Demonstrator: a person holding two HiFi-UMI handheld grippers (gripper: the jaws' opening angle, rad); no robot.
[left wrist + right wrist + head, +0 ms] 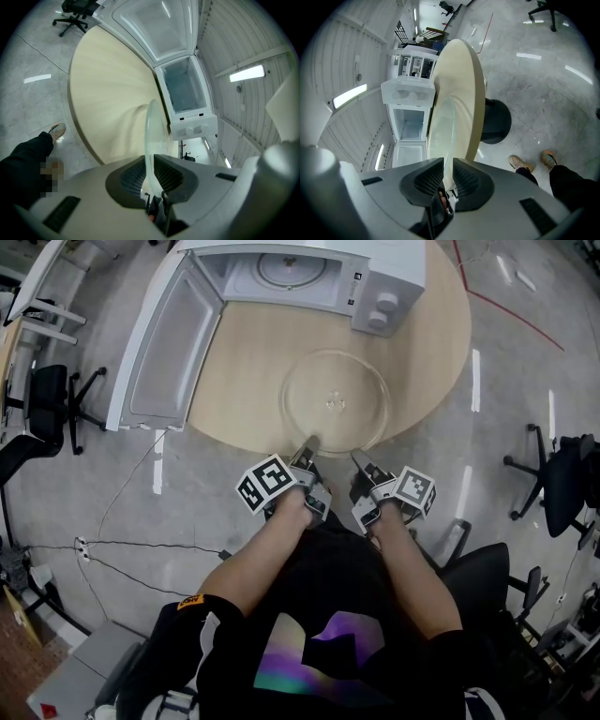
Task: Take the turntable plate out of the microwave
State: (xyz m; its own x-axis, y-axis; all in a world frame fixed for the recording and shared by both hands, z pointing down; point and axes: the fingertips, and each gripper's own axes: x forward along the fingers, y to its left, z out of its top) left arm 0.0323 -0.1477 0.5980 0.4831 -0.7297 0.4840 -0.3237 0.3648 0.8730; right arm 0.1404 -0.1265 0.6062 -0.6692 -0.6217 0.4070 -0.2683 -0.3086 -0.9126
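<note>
The clear glass turntable plate point(335, 401) lies flat on the round wooden table point(248, 352), in front of the white microwave point(300, 273). The microwave's door point(164, 343) hangs open to the left, and its cavity shows no plate. My left gripper point(309, 443) is shut on the plate's near rim, and the glass edge point(151, 136) runs between its pads. My right gripper point(357, 457) holds the same near rim a little to the right. In the right gripper view the rim point(440, 140) enters the narrow gap between the right gripper's point(448, 171) pads.
Office chairs stand on the floor at the left point(52, 404) and at the right point(558, 484). A cable point(141, 547) trails across the floor at the lower left. The table's dark pedestal point(494, 122) shows under the tabletop. The table's near edge lies just under my grippers.
</note>
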